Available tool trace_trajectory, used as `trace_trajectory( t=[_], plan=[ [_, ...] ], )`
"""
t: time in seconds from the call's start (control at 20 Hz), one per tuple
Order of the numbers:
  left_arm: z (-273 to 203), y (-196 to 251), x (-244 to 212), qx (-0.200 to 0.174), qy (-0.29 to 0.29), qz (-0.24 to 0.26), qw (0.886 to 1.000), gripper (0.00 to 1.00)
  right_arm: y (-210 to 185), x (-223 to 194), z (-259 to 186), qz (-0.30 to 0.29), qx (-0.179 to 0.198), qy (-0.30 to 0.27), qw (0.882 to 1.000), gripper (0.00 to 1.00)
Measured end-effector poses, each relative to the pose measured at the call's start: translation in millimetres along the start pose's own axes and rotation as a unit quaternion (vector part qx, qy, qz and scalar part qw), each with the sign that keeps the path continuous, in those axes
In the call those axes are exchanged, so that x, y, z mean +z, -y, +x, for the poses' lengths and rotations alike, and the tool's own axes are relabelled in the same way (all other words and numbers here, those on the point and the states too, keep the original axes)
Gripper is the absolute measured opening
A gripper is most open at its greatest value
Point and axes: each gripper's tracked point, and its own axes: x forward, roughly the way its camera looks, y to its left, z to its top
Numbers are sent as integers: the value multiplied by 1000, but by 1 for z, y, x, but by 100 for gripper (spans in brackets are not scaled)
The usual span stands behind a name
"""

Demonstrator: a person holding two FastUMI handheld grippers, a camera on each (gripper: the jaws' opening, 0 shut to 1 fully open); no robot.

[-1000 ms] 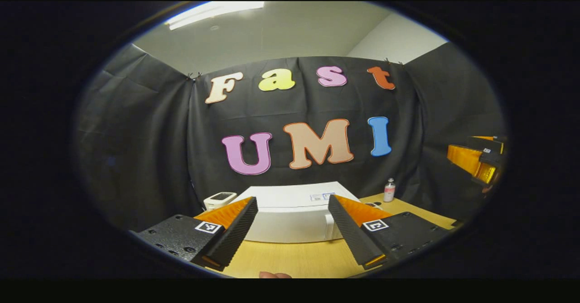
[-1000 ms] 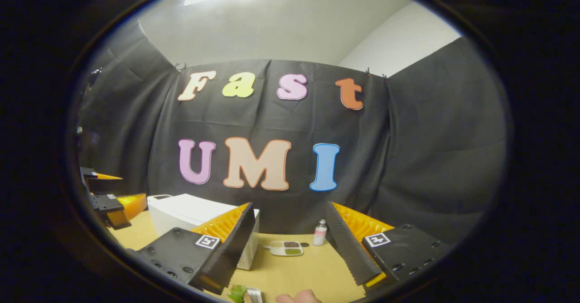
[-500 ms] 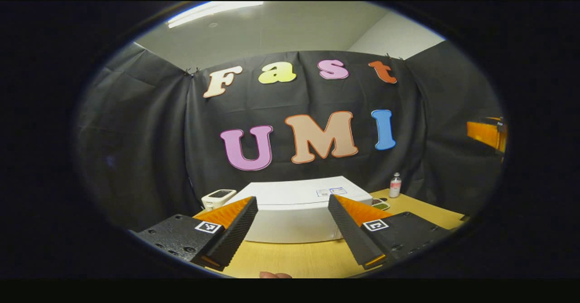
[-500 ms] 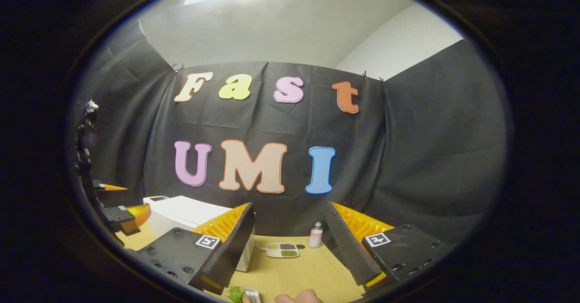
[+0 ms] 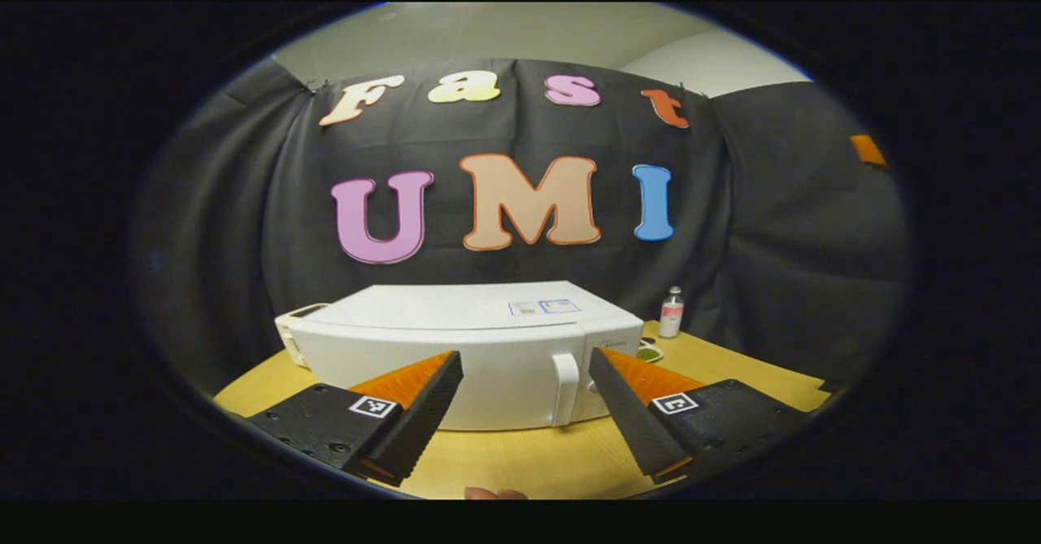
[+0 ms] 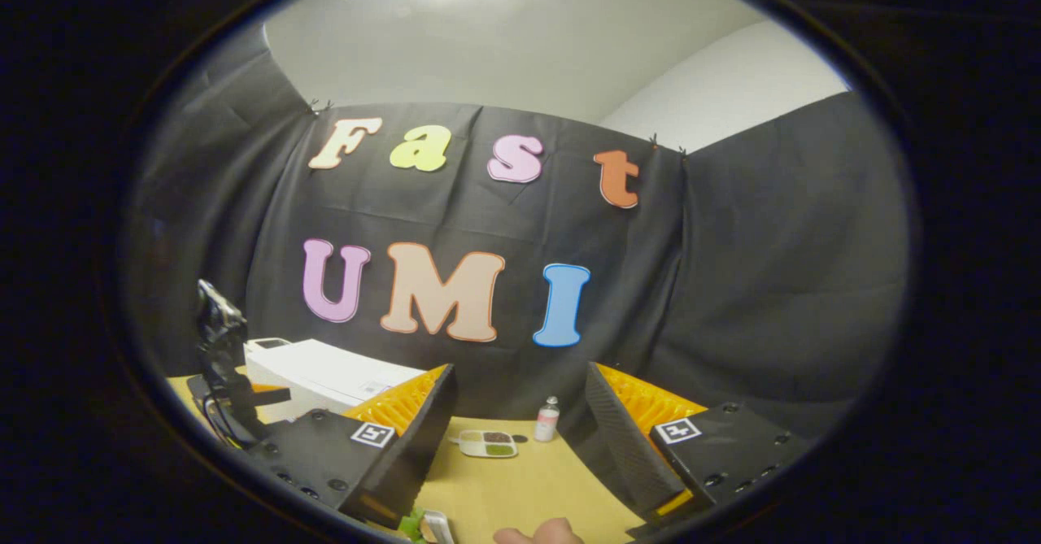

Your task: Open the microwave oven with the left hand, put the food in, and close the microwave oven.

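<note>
Facing the closed microwave oven (image 5: 463, 357), the left gripper (image 5: 524, 414) is wide open; its rigid door handle (image 5: 564, 377) seems the right hold.

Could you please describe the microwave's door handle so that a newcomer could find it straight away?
Start at the white microwave oven on the wooden table. On its front, right of centre, is the handle: a white upright bar, raised from the flat, shut door.
</note>
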Motion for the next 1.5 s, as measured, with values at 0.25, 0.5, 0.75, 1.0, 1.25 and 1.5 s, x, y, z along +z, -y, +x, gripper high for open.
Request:
trace_trajectory(
  t=[0.25,0.5,0.75,1.0,1.25,1.5],
  plan=[
    [32,9,-44,-17,-26,11,999,99,11,-7,-19,-37,-20,-21,999,95],
    [60,29,-76,-30,-47,17,998,98,12,-13,-30,-50,-26,-40,998,96],
    [75,41,-90,-35,-52,27,998,95,18,-22,-30,-44,-32,-58,997,100],
    [83,42,-95,-23,-53,42,997,94,22,-32,-29,-48,-32,-70,996,97],
    [92,42,-112,-11,-73,40,996,24,20,-34,-21,-53,-25,-71,996,97],
    [87,45,-110,-33,-70,13,997,14,17,-38,-17,-52,-17,-75,996,97]
  ],
)
